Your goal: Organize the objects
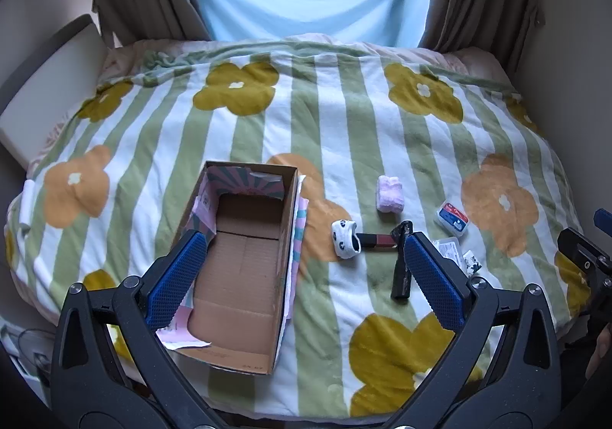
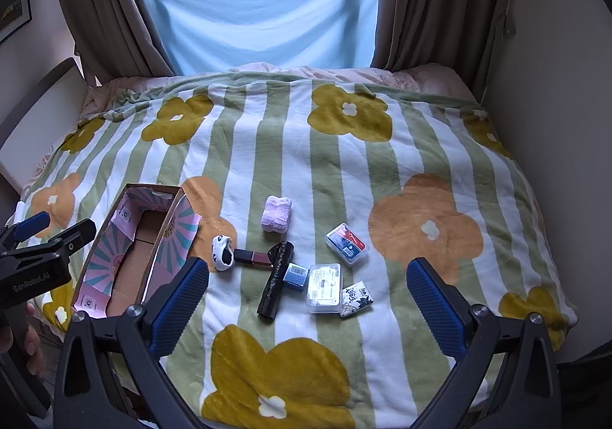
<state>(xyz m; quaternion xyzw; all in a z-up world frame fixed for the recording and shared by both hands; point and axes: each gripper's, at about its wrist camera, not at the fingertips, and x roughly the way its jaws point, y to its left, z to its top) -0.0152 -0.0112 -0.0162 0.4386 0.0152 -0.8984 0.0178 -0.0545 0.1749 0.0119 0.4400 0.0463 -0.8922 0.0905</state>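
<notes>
Right wrist view shows our right tongs point(image 2: 308, 299) spread wide and empty above a cluster of small things on the bed point(image 2: 382, 169): a black roll point(image 2: 276, 281), two clear cases point(image 2: 325, 287), a pink bundle point(image 2: 276, 214). Our left tongs point(image 1: 302, 276), equally wide and empty, hang over the open cardboard box point(image 1: 244, 268), which looks bare inside. We judge the soft blanket risky: pressing down could sink a piece, and the packed items could shift together.
</notes>
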